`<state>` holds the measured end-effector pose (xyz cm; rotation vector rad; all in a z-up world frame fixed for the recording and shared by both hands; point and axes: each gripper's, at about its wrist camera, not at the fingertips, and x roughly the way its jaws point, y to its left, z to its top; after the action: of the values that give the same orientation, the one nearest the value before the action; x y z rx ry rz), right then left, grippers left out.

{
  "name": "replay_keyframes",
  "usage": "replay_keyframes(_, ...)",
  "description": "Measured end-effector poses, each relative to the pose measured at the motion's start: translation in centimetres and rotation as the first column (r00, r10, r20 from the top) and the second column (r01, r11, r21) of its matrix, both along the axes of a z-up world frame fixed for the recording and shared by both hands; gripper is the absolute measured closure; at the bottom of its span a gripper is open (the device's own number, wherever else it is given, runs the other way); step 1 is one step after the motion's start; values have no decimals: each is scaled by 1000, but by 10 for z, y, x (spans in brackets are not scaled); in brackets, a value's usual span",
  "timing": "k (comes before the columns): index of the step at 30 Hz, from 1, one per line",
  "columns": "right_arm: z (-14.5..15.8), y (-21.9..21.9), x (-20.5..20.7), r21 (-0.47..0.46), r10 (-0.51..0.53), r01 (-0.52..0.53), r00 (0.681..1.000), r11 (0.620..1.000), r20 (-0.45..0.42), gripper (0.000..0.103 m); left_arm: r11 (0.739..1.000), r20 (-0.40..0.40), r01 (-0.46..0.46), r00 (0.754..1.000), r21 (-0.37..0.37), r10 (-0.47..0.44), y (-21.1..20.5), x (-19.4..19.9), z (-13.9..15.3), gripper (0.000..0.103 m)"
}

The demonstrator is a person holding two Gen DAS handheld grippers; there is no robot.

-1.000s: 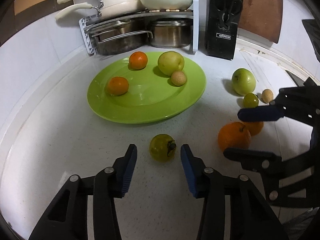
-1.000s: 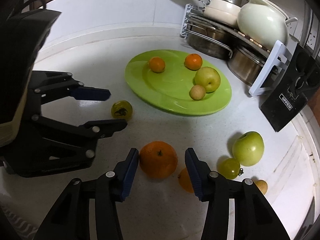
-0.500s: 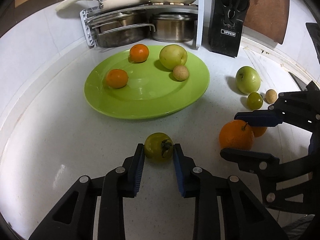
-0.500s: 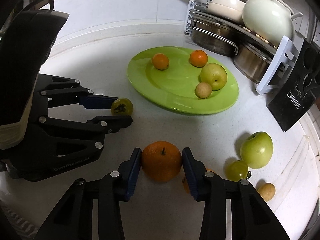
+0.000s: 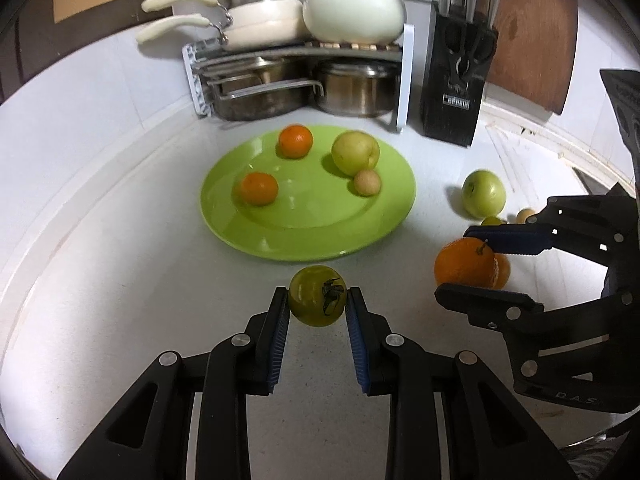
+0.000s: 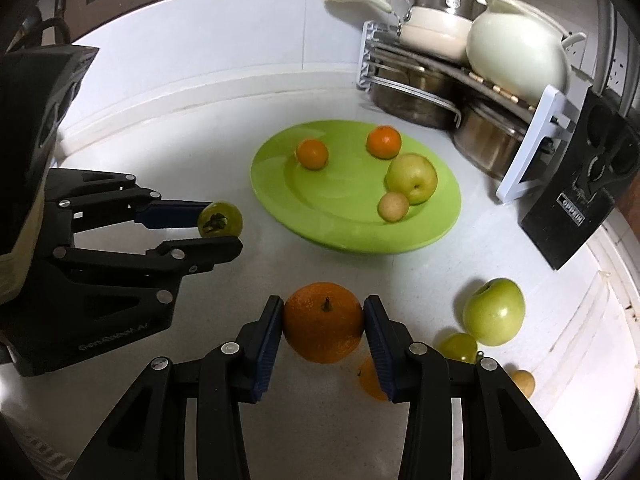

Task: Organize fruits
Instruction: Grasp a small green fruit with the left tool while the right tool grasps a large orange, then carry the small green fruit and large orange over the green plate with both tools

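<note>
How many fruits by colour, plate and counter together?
Orange: 4. Two on the plate; large orange in the right tool; one partly hidden behind it.
Green or yellow-green: 4., and one in the left tool.
Tan: 2..
Total: 10

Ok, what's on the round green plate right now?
On the round green plate: two small orange mandarins, a yellow-green pear-like fruit and a small tan round fruit in front of it. Whether those two touch cannot be told; nothing else shows.
</note>
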<state>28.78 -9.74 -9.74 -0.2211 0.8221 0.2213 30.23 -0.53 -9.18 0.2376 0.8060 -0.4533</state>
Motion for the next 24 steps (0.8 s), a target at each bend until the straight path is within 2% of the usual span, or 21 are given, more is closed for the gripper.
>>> replay_keyframes(24, 57, -6, -45, 10, -33, 32, 986, 999, 165, 61, 996, 134, -52, 989, -74, 62, 5, -50, 61, 74)
